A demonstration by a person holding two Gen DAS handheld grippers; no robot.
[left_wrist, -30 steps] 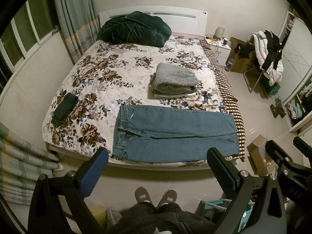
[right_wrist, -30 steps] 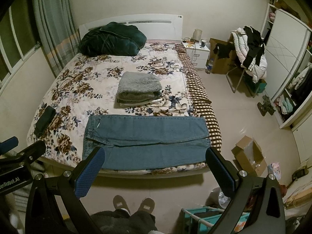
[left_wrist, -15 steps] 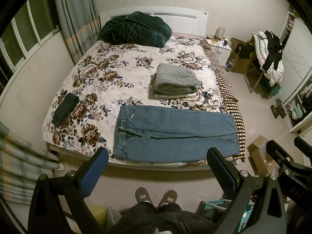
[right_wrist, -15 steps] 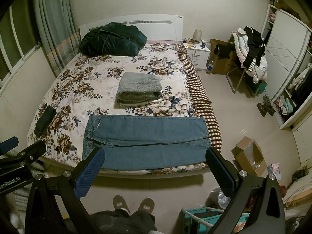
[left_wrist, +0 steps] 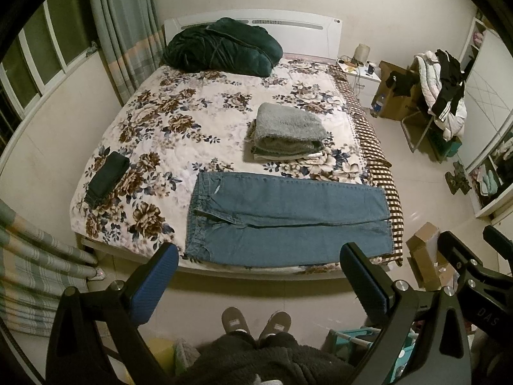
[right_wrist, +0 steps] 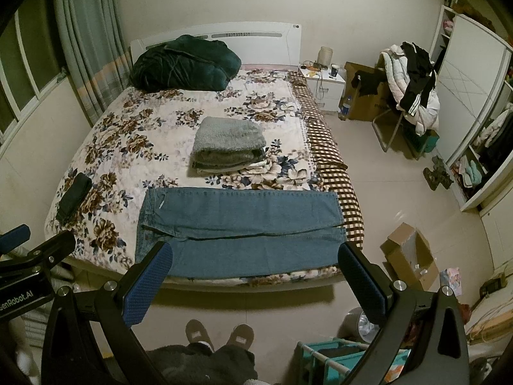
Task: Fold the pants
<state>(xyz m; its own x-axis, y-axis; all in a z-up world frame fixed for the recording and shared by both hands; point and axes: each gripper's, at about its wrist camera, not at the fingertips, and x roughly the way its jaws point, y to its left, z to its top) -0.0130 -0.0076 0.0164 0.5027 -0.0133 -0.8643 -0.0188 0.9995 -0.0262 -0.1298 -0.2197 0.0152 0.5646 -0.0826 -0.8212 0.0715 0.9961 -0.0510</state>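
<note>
Denim pants (left_wrist: pixel 288 221) lie near grey blanket stack (left_wrist: pixel 288 133).

Before me stands a floral-quilted bed (left_wrist: pixel 166 134) with a white headboard (left_wrist: pixel 301 32) — grey-green curtains (left_wrist: pixel 125 41) left, pale tiled floor (right_wrist: pixel 394 192) right.

We see a bed with a floral quilt (left_wrist: pixel 205 134), a dark green duvet (left_wrist: pixel 221 48) bunched at its headboard, a folded grey blanket stack (left_wrist: pixel 288 131) mid-bed and a small dark folded garment (left_wrist: pixel 107 178) near its left edge. A cardboard box (right_wrist: pixel 408 255) sits open on the floor, a clothes-heaped chair (right_wrist: pixel 407 96) beside the nightstand (right_wrist: pixel 323 83).
</note>
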